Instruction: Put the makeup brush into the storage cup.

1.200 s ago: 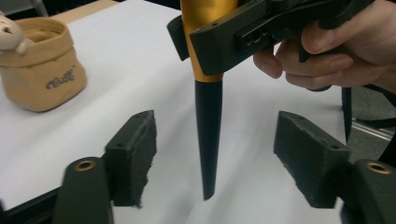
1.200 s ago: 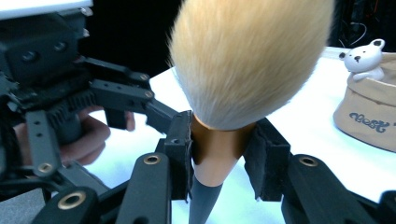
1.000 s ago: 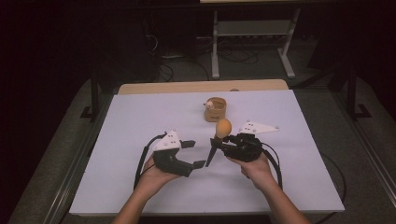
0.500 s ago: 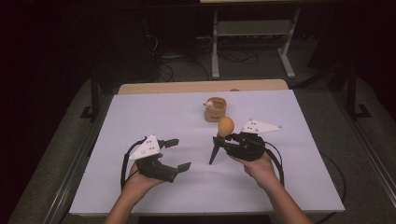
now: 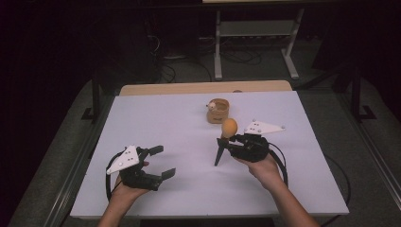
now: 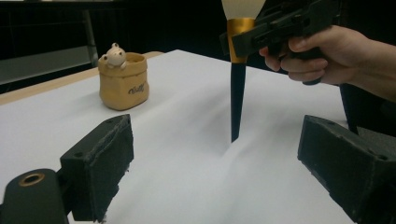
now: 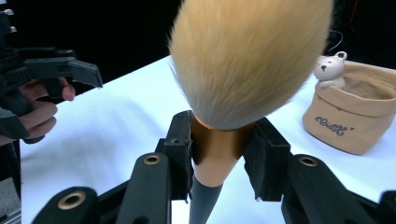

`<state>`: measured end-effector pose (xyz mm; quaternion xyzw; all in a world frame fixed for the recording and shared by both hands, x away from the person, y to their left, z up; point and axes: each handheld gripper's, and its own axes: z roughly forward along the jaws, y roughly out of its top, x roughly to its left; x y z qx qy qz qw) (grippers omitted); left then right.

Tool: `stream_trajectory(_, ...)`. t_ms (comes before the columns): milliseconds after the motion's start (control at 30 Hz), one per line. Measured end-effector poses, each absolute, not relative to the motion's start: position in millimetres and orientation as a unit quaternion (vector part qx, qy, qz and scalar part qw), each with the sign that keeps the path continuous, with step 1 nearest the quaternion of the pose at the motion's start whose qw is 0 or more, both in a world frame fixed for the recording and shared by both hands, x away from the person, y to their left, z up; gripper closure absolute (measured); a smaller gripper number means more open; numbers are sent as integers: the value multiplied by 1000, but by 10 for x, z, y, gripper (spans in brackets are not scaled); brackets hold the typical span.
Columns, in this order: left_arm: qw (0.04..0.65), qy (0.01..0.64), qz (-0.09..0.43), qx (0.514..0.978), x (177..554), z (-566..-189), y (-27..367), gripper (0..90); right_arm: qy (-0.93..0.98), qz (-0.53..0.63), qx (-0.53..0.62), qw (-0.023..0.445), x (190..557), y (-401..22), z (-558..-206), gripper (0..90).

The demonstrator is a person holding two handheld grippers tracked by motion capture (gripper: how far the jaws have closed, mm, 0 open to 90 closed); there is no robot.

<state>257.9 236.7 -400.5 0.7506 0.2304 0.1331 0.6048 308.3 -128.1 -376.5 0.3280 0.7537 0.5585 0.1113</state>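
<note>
Presumably light and stiff in its tapered handle, the makeup brush (image 5: 226, 137) has soft bristles that would crush, so the gold ferrule is the place to grip. Right tongs (image 7: 219, 163) are clenched on that ferrule, brush upright, tip on the bench (image 5: 165, 118). Left tongs (image 5: 160, 161) have just been opening, spread wide, empty.
</note>
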Motion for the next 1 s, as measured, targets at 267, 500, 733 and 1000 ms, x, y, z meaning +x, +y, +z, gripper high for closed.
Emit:
stream_trajectory(267,614,237,137,741,2568,-4061,2493,103,762,547,326,120,3116,-1277,-3730,632)
stream_trajectory(500,609,244,140,742,2575,-4060,2552,103,766,541,321,129,3202,-1302,-3632,632)
stream_trajectory(733,613,235,133,742,2571,-4067,2522,103,768,541,319,130,3272,-1331,-3558,632)
stream_trajectory(1000,616,230,126,743,2565,-4071,2502,103,766,540,319,136,3358,-1358,-3502,632)
